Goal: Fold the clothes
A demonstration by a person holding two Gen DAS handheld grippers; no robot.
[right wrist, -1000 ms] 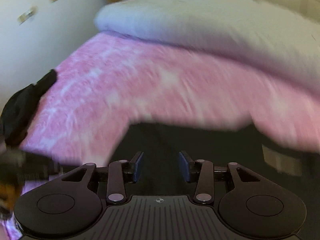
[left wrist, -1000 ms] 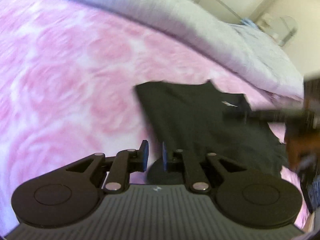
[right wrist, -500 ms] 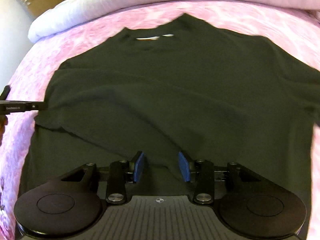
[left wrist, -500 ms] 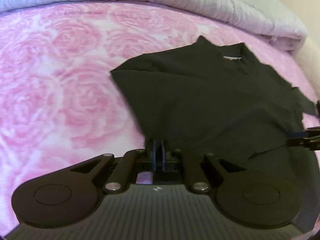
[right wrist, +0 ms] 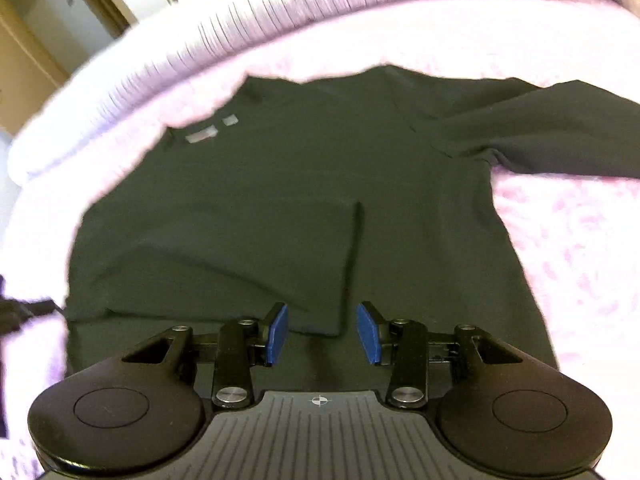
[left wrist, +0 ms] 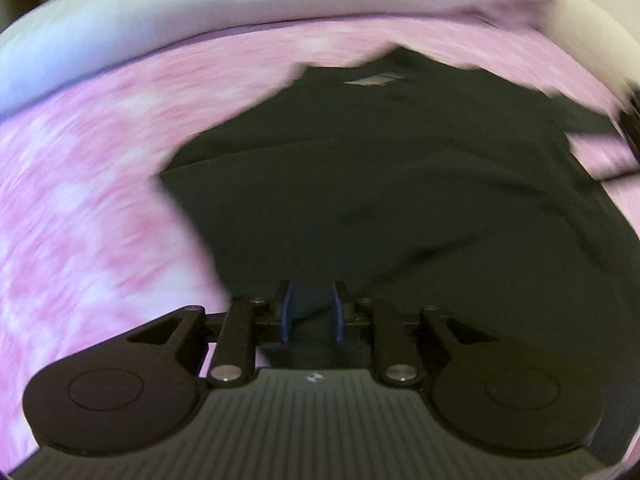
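While the black cotton T-shirt lies on the pink rose-patterned bedspread, neck label up, its left side sits doubled over the chest, apparently a first fold. Left gripper hovers at the hem, fingers slightly apart, gripping nothing; right gripper hangs wide apart above the folded flap's corner.

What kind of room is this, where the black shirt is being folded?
Most likely a bedroom. The black shirt lies spread on a bed with a pink rose-patterned cover, a pale rolled-up duvet lies behind it, and what looks like a wooden wardrobe stands in the corner.
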